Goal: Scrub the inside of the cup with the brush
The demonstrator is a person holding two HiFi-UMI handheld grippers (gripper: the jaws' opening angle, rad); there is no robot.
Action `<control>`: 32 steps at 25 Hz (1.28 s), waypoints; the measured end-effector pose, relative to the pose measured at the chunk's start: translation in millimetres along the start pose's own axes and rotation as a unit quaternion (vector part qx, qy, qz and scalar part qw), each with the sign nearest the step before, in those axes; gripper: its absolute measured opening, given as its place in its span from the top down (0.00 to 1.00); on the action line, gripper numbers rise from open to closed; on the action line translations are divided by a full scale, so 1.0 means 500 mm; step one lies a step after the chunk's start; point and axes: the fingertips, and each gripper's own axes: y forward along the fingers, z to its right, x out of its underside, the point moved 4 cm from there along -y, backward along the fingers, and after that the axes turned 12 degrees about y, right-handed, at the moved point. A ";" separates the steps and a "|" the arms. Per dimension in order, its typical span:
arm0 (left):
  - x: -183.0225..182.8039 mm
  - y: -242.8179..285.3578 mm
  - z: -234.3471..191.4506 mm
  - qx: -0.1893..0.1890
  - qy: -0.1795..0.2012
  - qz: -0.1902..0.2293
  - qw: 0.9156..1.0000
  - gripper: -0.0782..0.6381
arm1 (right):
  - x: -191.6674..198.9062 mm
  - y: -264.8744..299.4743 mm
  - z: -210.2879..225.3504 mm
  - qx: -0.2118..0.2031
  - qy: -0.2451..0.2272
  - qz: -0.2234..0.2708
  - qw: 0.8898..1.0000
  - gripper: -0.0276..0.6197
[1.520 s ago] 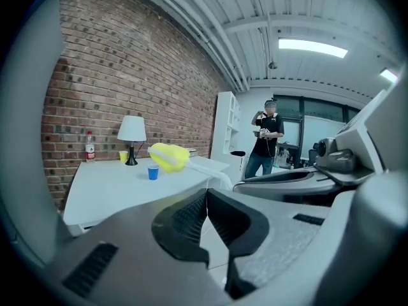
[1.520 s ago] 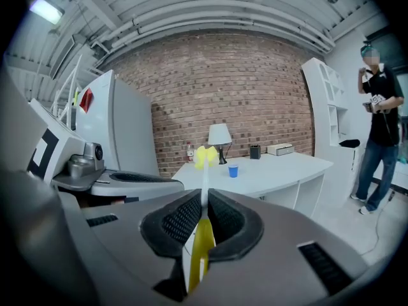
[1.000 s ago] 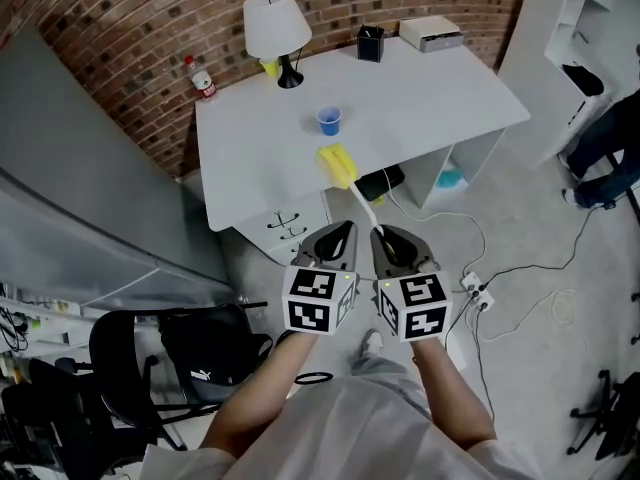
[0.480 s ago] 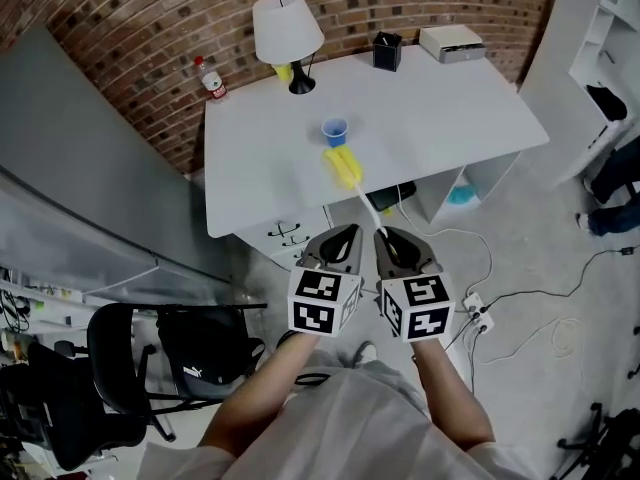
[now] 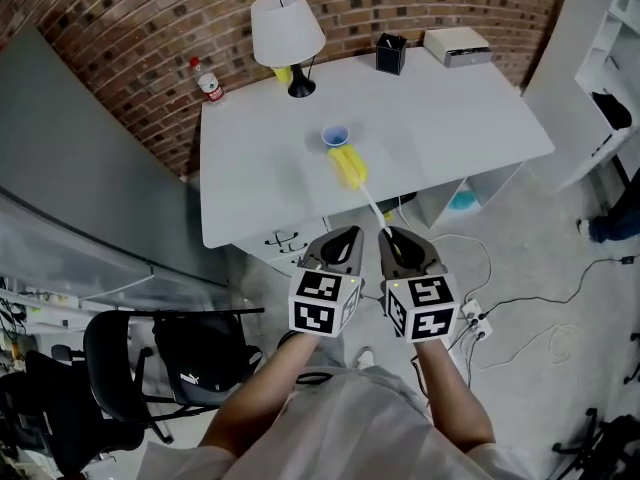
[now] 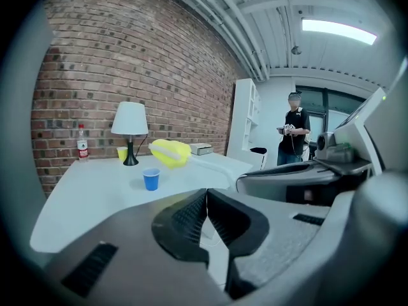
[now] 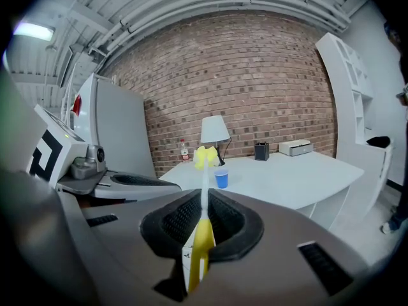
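A small blue cup (image 5: 334,135) stands upright near the middle of the white table (image 5: 450,108); it also shows in the left gripper view as the blue cup (image 6: 151,179) and in the right gripper view as the blue cup (image 7: 221,178). My right gripper (image 5: 391,239) is shut on the white and yellow handle of the brush (image 5: 368,206). The brush's yellow head (image 5: 349,166) hovers just in front of the cup. My left gripper (image 5: 344,238) is shut and empty, beside the right one, short of the table's front edge.
On the table's far side stand a white lamp (image 5: 287,30), a yellow cup (image 5: 280,73), a bottle (image 5: 207,79), a black holder (image 5: 391,53) and a white box (image 5: 456,44). Black chairs (image 5: 170,353) sit at lower left. Cables (image 5: 520,288) lie on the floor. A person (image 6: 294,136) stands far off.
The view has shifted a little closer to the table; the brush head now sits nearer the cup. Both grippers keep the same pose and stay shut.
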 end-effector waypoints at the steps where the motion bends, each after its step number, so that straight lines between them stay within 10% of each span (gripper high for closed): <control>1: -0.001 0.011 -0.007 0.003 -0.001 0.000 1.000 0.88 | -0.005 0.011 0.004 0.002 0.000 0.000 1.000 0.91; 32: 0.011 0.275 -0.333 0.095 0.013 0.010 0.995 0.88 | -0.158 0.397 0.022 0.076 -0.001 -0.024 0.997 0.91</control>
